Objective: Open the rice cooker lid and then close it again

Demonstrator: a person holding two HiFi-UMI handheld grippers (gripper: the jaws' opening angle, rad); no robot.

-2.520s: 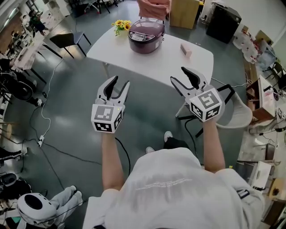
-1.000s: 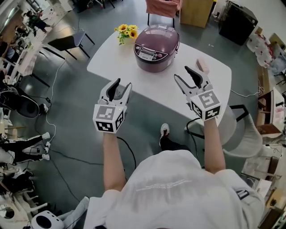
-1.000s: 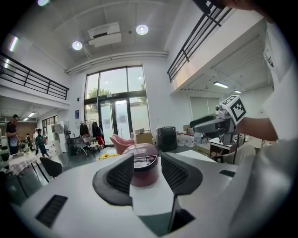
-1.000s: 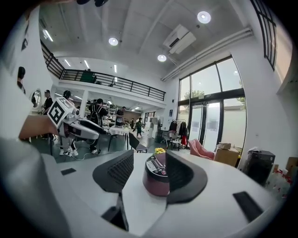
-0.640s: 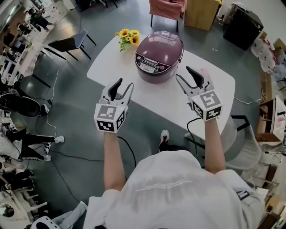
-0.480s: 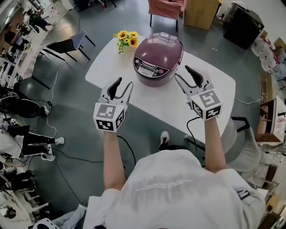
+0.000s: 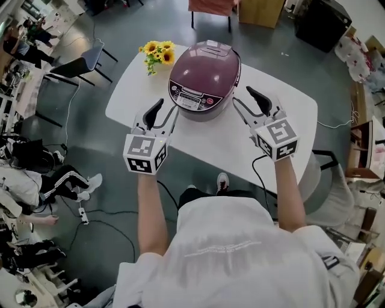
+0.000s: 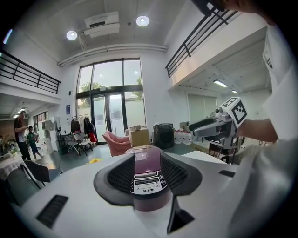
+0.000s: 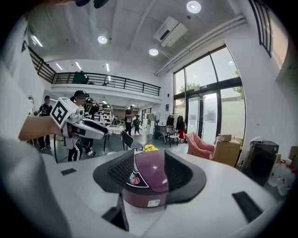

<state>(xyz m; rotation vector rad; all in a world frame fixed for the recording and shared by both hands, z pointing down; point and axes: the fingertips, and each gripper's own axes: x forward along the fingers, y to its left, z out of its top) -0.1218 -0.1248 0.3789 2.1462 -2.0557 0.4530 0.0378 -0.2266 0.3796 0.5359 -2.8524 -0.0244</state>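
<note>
The purple rice cooker (image 7: 204, 75) stands on the white table (image 7: 289, 114) with its lid down and its control panel facing me. My left gripper (image 7: 163, 112) hovers open over the table's near edge, just left of the cooker's front and not touching it. My right gripper (image 7: 243, 98) hovers open just right of the cooker, also apart from it. In the left gripper view the cooker (image 8: 148, 186) shows ahead, framed by the open jaws, and the right gripper (image 8: 205, 127) is at the right. In the right gripper view the cooker (image 9: 150, 183) sits ahead and the left gripper (image 9: 89, 128) is at the left.
A bunch of sunflowers (image 7: 155, 53) stands on the table's far left corner. A pink chair (image 7: 207, 5) and a cardboard box (image 7: 261, 9) are behind the table, a dark chair (image 7: 75, 63) to its left. Cables lie on the floor (image 7: 90, 222), and people sit at the left.
The person has stepped up to the table. Both grippers moved forward and now flank the cooker's front, which looks larger and nearer. The lid stays down.
</note>
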